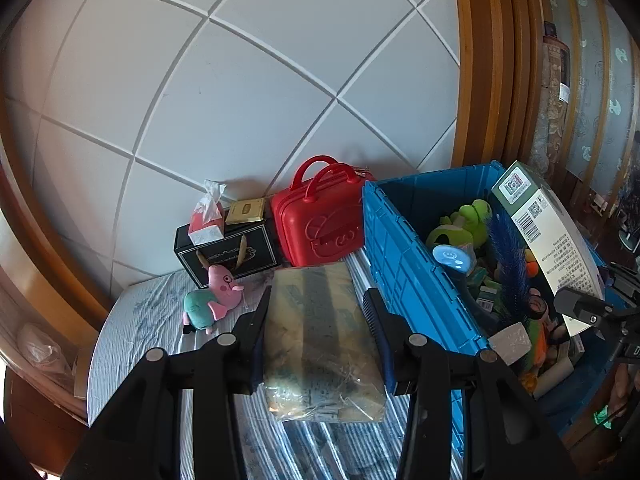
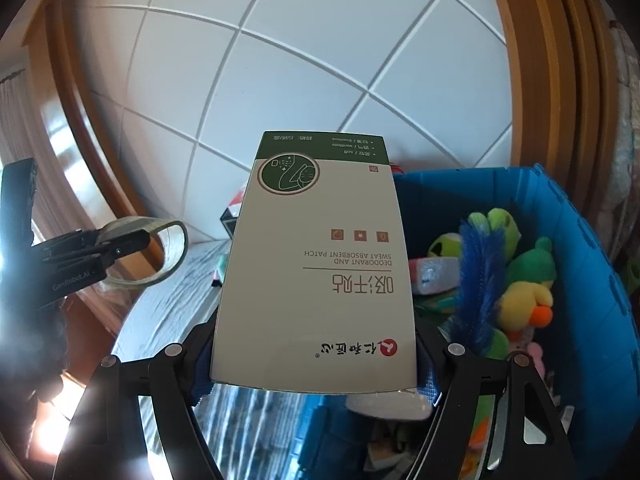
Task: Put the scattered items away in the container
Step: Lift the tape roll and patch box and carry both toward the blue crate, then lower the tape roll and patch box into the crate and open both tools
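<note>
My left gripper (image 1: 318, 294) is shut on a plastic-wrapped packet (image 1: 320, 332) with teal print, held above the striped bed sheet just left of the blue crate (image 1: 400, 240). My right gripper (image 2: 316, 338) is shut on a white and green box (image 2: 320, 264) of sweat-absorbent patches, which hides its fingertips. That box (image 1: 552, 232) hangs over the crate's right side in the left wrist view. The crate (image 2: 580, 240) holds several soft toys, a blue feathery stick (image 2: 476, 280) and small packs. A pink pig plush (image 1: 216, 296) lies on the bed.
A red mini suitcase (image 1: 320, 224), a black gift box (image 1: 228, 256), a tissue pack (image 1: 208, 216) and a gold box (image 1: 246, 212) stand against the white padded headboard. Wooden frames border both sides. The left gripper (image 2: 132, 248) shows at the left of the right wrist view.
</note>
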`<state>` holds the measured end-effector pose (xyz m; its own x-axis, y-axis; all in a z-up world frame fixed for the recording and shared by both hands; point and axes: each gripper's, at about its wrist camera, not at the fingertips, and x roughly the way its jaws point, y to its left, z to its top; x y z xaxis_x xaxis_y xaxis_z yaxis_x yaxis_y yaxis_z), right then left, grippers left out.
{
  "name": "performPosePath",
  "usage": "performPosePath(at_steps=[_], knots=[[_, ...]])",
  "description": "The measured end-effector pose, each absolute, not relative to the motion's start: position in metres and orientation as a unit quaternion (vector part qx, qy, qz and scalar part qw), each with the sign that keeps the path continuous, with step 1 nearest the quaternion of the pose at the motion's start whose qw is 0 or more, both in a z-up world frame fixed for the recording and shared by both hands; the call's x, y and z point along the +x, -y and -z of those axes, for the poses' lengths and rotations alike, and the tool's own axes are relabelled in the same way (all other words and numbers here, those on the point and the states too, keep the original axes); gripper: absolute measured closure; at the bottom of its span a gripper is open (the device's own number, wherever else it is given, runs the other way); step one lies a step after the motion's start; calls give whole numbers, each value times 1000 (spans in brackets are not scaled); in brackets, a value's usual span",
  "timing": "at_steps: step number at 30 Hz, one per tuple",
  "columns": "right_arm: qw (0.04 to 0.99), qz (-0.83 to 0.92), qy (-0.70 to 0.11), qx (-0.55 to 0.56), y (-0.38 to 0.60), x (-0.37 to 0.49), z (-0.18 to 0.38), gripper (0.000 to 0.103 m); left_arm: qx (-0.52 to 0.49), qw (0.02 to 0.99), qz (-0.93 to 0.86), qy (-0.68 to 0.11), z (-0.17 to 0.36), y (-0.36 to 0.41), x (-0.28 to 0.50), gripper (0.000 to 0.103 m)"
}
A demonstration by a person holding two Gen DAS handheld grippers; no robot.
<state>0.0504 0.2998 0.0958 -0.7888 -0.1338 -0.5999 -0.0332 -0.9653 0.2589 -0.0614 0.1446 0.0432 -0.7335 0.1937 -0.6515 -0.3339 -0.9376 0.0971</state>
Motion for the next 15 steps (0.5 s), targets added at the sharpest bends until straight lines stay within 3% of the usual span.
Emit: performPosePath(at_steps=[15], knots=[[-53,928,164,331,-395,71,-75,27,-332,219,-907,-135,-40,-258,-92,61]])
